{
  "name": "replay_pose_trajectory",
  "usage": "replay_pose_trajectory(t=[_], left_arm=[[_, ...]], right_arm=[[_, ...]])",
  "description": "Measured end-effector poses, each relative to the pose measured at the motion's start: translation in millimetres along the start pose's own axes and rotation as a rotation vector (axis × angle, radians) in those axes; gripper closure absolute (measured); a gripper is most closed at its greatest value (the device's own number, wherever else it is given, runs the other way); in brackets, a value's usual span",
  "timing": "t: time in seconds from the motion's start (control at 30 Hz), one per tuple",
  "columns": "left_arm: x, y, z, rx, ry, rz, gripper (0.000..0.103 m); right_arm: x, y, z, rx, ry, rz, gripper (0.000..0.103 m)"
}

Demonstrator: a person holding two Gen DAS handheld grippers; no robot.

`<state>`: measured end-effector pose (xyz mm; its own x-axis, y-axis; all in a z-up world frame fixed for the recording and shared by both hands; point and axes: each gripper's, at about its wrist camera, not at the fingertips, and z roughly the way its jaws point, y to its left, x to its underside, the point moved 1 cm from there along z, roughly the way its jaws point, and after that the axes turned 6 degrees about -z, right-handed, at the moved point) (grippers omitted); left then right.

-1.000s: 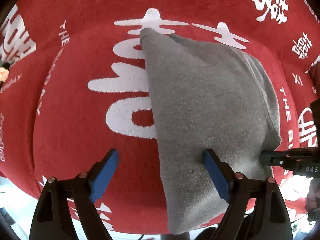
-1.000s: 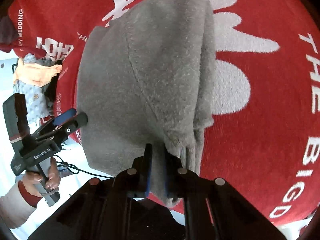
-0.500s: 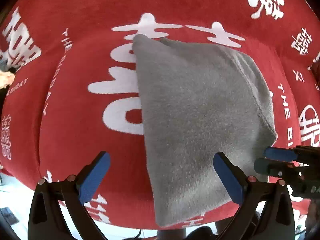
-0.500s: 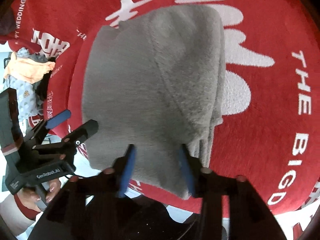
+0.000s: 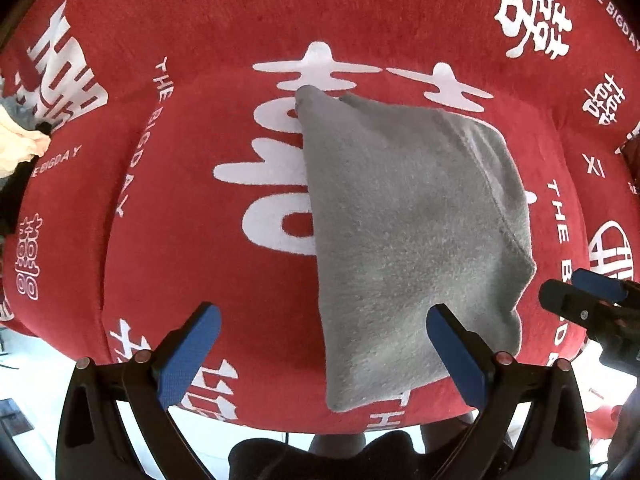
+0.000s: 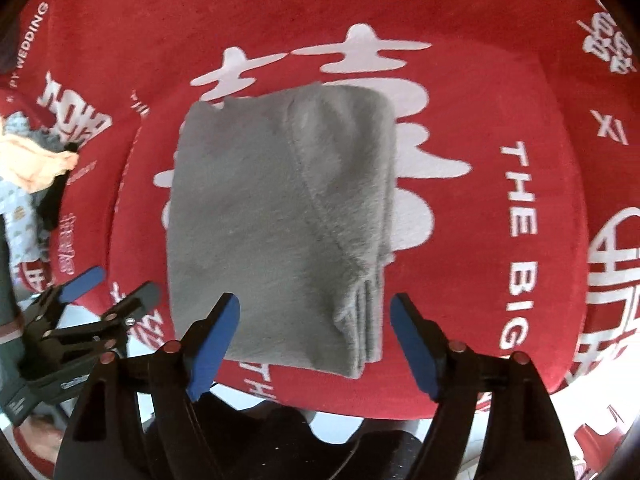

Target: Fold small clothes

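A folded grey fleece garment (image 5: 408,240) lies flat on the red cloth, its near edge close to the table's front edge. It also shows in the right wrist view (image 6: 280,220), with stacked layers at its right edge. My left gripper (image 5: 324,356) is open and empty, held back above the garment's near left part. My right gripper (image 6: 316,340) is open and empty, just in front of the garment's near edge. Each gripper shows in the other's view: the right one (image 5: 588,300) and the left one (image 6: 108,288).
The table wears a red plush cloth (image 5: 200,160) with white characters and lettering. A heap of other small clothes (image 6: 28,168) lies at the far left, also seen in the left wrist view (image 5: 16,148). The table's front edge (image 6: 400,412) is just below the grippers.
My right gripper has let go of the garment's edge, opened wide and drawn back. My left gripper has also drawn back, staying open. The garment now lies flat.
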<state>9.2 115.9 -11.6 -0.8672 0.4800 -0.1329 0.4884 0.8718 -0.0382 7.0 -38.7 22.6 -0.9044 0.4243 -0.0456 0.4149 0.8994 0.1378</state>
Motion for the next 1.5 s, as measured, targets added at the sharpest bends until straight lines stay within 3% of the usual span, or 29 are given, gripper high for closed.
replay_pose_trajectory(t=[0.2,0.73,1.5], left_arm=[[0.7,7.1,4.2,-0.020,0.024,-0.002,0.000],[9.8,6.1,7.3,-0.014,0.053,0.032,0.000],[17.3,9.1,10.2,-0.045,0.060,0.001,0.000]], right_arm=[[8.4,-2.9,-3.7,0.084,-0.011,0.002,0.019],[13.5,10.1,-0.1,0.108,0.004,0.026,0.019],[18.4,11.2,13.4,0.105,0.030,0.012,0.019]])
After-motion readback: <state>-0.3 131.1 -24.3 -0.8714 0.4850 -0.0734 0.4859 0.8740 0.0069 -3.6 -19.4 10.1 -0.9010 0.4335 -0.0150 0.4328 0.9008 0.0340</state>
